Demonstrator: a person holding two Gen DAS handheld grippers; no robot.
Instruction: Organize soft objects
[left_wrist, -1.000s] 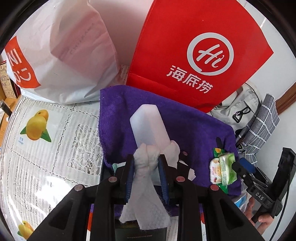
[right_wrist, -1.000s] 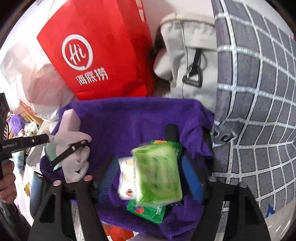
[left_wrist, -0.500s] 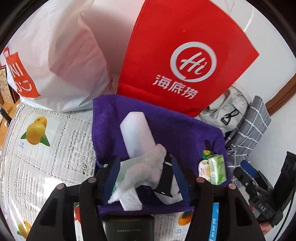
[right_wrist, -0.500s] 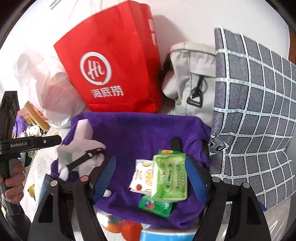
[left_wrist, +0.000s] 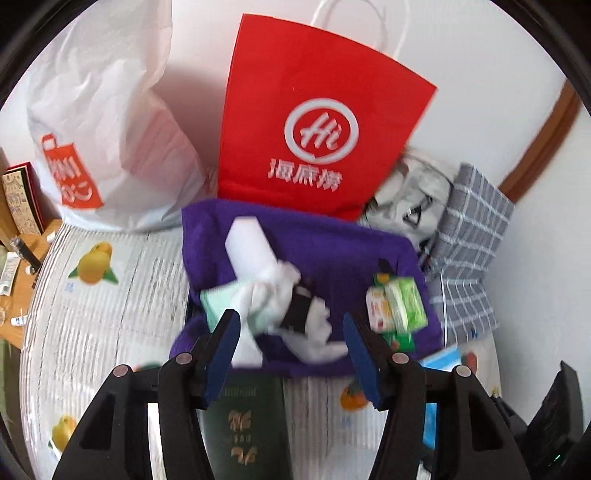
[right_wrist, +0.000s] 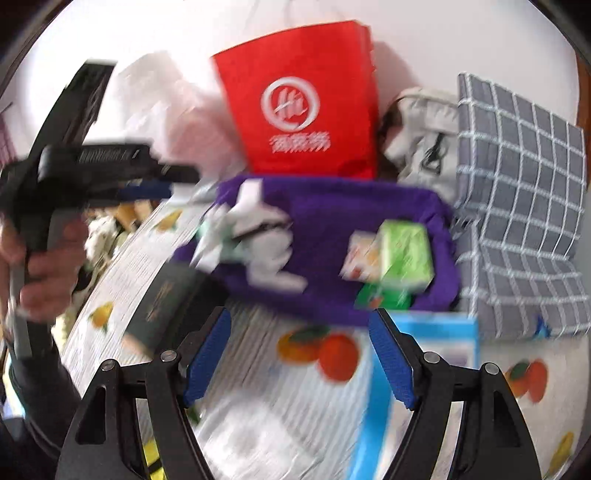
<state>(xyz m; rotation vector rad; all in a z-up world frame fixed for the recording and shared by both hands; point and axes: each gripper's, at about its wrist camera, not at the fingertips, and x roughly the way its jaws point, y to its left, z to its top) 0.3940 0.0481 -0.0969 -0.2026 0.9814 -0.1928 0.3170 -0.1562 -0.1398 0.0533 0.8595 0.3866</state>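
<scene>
A purple towel (left_wrist: 332, 251) lies on the table with soft things piled on it. On its left side are crumpled white tissue (left_wrist: 273, 291), a white pack (left_wrist: 247, 247) and a mint-green pack (left_wrist: 214, 302). A green wipes packet (left_wrist: 402, 302) with small sachets lies on its right side. My left gripper (left_wrist: 291, 350) hangs open above the towel's near edge, holding nothing. My right gripper (right_wrist: 299, 332) is open and empty over the tablecloth, short of the towel (right_wrist: 332, 221) and the green packet (right_wrist: 402, 254). The right wrist view is blurred.
Behind the towel stand a red paper bag (left_wrist: 314, 122), a white plastic bag (left_wrist: 110, 129), a grey bag (left_wrist: 413, 188) and a checked cushion (left_wrist: 469, 258). A dark green booklet (left_wrist: 243, 424) and a blue box (right_wrist: 424, 350) lie near. A hand (right_wrist: 48, 269) holds the left gripper.
The left gripper opened, let go of the white tissue and drew back and up. The right gripper pulled away from the green packet, which stays on the towel.
</scene>
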